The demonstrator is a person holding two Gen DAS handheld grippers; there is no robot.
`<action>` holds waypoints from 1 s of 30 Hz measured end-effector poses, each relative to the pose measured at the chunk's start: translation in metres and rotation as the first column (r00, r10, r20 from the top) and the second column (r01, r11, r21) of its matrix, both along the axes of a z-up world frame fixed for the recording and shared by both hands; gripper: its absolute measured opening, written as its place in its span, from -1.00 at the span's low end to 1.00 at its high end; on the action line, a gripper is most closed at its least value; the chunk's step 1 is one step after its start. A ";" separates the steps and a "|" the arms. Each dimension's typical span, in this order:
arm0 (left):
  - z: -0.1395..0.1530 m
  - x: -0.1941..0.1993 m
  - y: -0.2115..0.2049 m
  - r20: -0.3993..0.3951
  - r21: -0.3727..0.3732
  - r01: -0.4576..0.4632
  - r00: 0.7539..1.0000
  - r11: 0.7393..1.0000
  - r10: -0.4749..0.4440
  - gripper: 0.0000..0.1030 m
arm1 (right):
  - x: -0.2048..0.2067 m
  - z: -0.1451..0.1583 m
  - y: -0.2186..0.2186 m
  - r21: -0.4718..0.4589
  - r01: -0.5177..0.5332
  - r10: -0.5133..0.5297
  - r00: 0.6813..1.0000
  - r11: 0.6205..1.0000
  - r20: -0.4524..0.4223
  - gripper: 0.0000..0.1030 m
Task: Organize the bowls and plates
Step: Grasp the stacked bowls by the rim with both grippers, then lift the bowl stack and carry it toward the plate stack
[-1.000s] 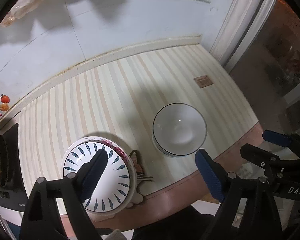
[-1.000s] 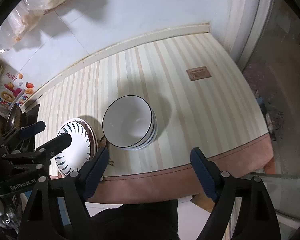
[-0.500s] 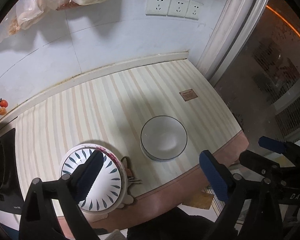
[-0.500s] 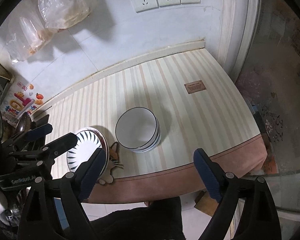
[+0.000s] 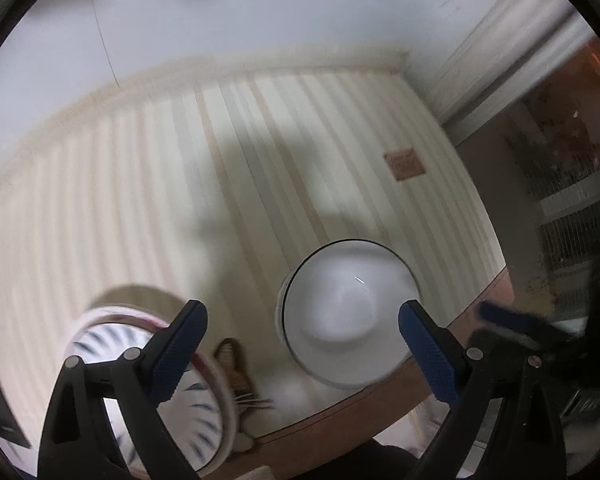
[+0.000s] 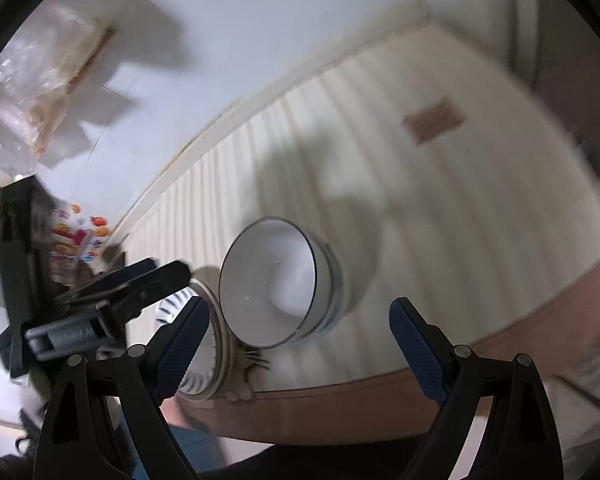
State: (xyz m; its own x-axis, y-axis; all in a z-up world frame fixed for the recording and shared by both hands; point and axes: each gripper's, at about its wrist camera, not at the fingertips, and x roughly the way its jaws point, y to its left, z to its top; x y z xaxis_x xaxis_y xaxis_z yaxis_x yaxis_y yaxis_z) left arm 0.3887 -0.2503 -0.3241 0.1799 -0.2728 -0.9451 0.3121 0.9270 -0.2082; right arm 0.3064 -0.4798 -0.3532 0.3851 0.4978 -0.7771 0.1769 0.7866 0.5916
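A stack of white bowls with dark rims (image 5: pixel 346 312) (image 6: pixel 278 284) stands near the front edge of the striped counter (image 5: pixel 180 184). To its left lies a stack of plates (image 5: pixel 204 408) (image 6: pixel 216 344), the top one white with blue leaf marks. My left gripper (image 5: pixel 302 346) is open and empty, above the gap between plates and bowls. My right gripper (image 6: pixel 298 340) is open and empty, just in front of the bowls. The left gripper also shows in the right wrist view (image 6: pixel 112 292), over the plates. Both views are motion-blurred.
A cat-shaped mat (image 5: pixel 236 372) lies under the plates. A brown label (image 5: pixel 404 165) sits on the counter at the right. The white tiled wall (image 5: pixel 220 12) runs behind. Plastic bags (image 6: pixel 32 92) hang at the upper left. The counter's brown front edge (image 6: pixel 360 400) is close.
Both grippers have swung down and closer to the counter; the bowls and plates look larger. The dishes have not moved. Both grippers stay open.
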 end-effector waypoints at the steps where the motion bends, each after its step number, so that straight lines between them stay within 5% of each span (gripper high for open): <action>1: -0.014 0.011 0.000 -0.053 -0.022 -0.013 0.999 1.000 0.011 0.90 | 0.008 -0.019 -0.001 0.066 -0.006 0.007 1.000 0.998 -0.022 0.81; 9: -0.085 0.050 -0.005 -0.286 -0.070 -0.067 0.957 0.995 0.044 0.79 | 0.046 -0.112 0.006 0.273 -0.016 0.054 0.990 0.962 -0.131 0.81; 14: -0.108 0.054 -0.015 -0.356 -0.094 -0.039 0.934 0.995 0.003 0.37 | 0.060 -0.136 0.013 0.303 -0.028 0.080 0.983 0.953 -0.163 0.81; 20: -0.114 0.051 -0.017 -0.372 -0.142 -0.030 0.928 0.989 -0.025 0.09 | 0.069 -0.150 0.021 0.317 -0.057 0.123 0.973 0.947 -0.193 0.60; 30: -0.107 0.045 -0.009 -0.348 -0.138 -0.053 0.937 0.989 0.001 0.09 | 0.066 -0.153 0.028 0.308 -0.080 0.147 0.968 0.948 -0.203 0.23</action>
